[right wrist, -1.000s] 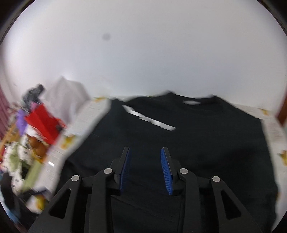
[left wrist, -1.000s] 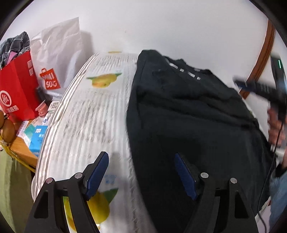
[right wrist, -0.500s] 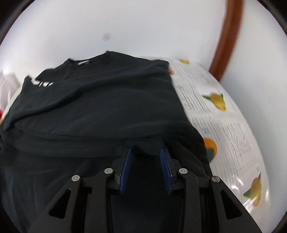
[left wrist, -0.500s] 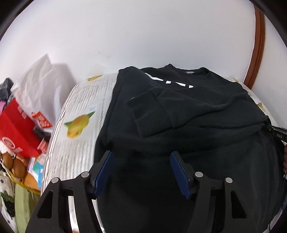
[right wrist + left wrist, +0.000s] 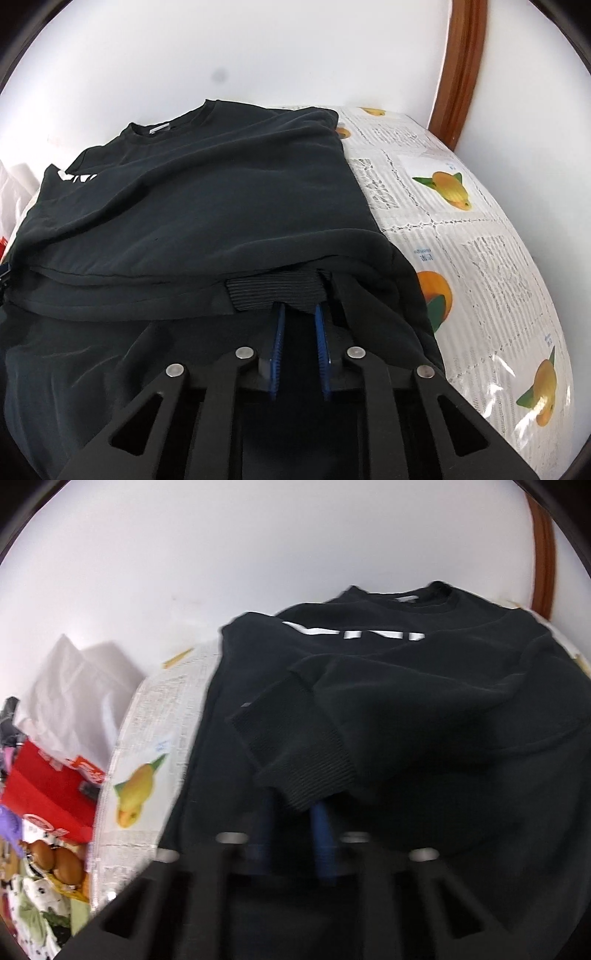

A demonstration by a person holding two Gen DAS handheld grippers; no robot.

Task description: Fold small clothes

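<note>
While both grippers sit low over the near hem of the black sweatshirt (image 5: 207, 206), the left gripper (image 5: 293, 805) is pinched narrow, its pads under a ribbed cuff (image 5: 314, 775), and the right gripper (image 5: 299, 310) is closing with another ribbed cuff (image 5: 275, 291) at its tips. Beyond them the sweatshirt lies across the table's fruit-print cloth (image 5: 461, 221), collar toward the far edge by the wall. Past the left edge sit a red bag (image 5: 48, 797) and eggs (image 5: 55, 860).

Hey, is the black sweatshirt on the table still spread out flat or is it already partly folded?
Partly folded: the black sweatshirt has both sleeves turned in across its front, cuffs lying on the body.
</note>
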